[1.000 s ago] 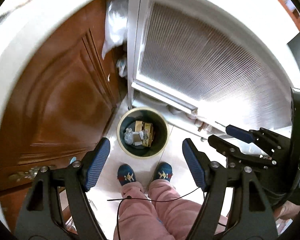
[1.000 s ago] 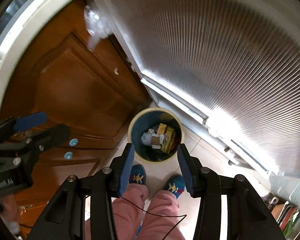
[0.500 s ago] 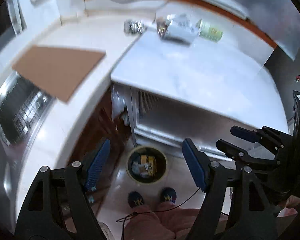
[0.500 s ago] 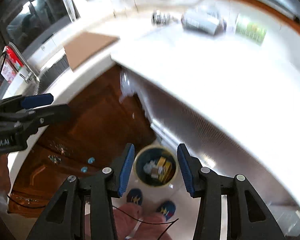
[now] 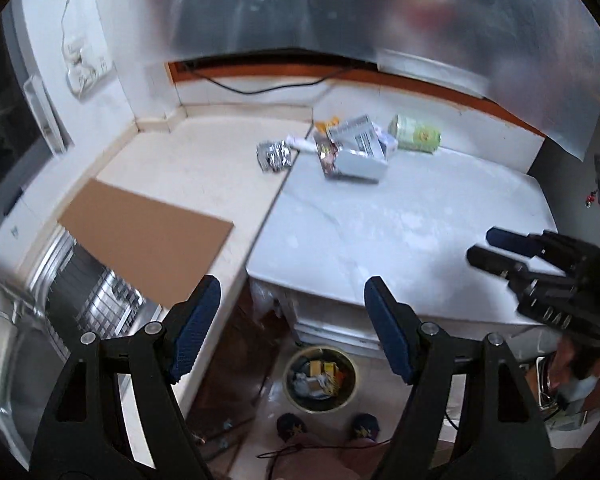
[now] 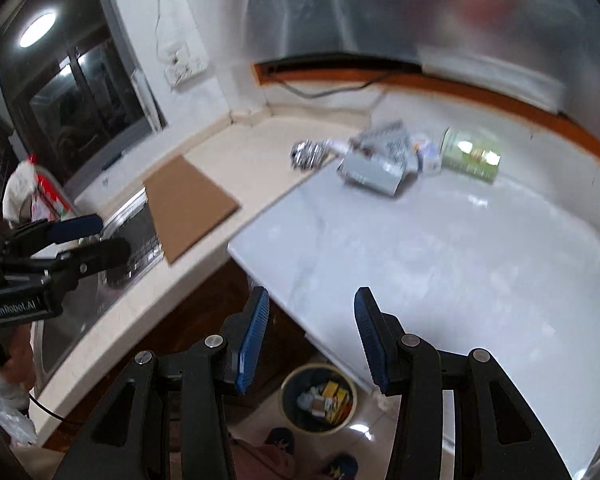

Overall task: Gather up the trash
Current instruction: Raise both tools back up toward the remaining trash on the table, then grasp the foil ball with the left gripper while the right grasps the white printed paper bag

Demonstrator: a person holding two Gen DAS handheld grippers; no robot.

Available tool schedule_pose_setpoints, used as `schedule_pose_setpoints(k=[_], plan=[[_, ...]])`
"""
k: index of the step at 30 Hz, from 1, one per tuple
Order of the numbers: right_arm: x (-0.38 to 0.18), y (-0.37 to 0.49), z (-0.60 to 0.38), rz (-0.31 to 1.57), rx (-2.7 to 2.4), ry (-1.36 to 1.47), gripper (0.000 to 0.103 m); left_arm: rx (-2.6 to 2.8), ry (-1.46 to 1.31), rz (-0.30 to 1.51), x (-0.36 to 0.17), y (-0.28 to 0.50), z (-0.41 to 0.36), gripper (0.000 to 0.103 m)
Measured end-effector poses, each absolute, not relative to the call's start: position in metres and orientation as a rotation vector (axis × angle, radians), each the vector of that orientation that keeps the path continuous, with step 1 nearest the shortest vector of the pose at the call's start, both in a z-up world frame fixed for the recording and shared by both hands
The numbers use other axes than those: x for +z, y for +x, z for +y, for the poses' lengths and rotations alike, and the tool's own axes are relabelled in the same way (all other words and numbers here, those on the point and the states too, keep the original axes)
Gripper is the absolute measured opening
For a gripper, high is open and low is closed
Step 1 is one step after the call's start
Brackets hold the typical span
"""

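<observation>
A pile of trash lies at the back of the white counter (image 5: 400,232): crumpled foil (image 5: 275,155), a white box (image 5: 358,160), a snack wrapper (image 5: 327,156) and a green can (image 5: 415,135). The right wrist view shows the same foil (image 6: 308,153), box (image 6: 374,170) and can (image 6: 470,156). A round bin (image 5: 290,376) stands on the floor below the counter edge with several scraps inside; its rim (image 6: 286,394) also shows in the right wrist view. My left gripper (image 5: 292,284) hangs open and empty high above the bin. My right gripper (image 6: 312,296) is also open and empty, well short of the pile.
A brown cardboard sheet (image 5: 144,236) lies on the beige counter and overhangs a steel sink (image 5: 80,292). A brown cabinet door (image 6: 204,320) is below. The person's blue shoes (image 5: 292,428) stand by the bin. A window (image 6: 80,96) is at left.
Both grippers have risen from just above the bin to above counter height and tilted up. The countertop and the trash pile have come into view. Jaws unchanged.
</observation>
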State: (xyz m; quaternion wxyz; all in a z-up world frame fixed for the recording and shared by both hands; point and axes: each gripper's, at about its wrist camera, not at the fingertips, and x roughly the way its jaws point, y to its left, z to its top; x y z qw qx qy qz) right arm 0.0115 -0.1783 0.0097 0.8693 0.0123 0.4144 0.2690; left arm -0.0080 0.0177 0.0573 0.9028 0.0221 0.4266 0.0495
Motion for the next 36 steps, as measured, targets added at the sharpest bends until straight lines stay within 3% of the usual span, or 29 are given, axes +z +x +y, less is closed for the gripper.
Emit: schedule_pose_setpoints(k=[14,25,36], plan=[[0.035,0.189,-0.204,0.922,0.398,0.259,0.045,-0.002,0.022,0.914,0.053,0.163,0.087,0.072],[-0.068,0.330,-0.186,1.091,0.263,0.470,0.045,-0.041,-0.090,1.068,-0.049,0.320,0.135,0.072],[-0.139,0.389,-0.168,1.171,0.238,0.517,0.045,-0.040,-0.231,1.135,-0.119,0.381,0.153,0.072]])
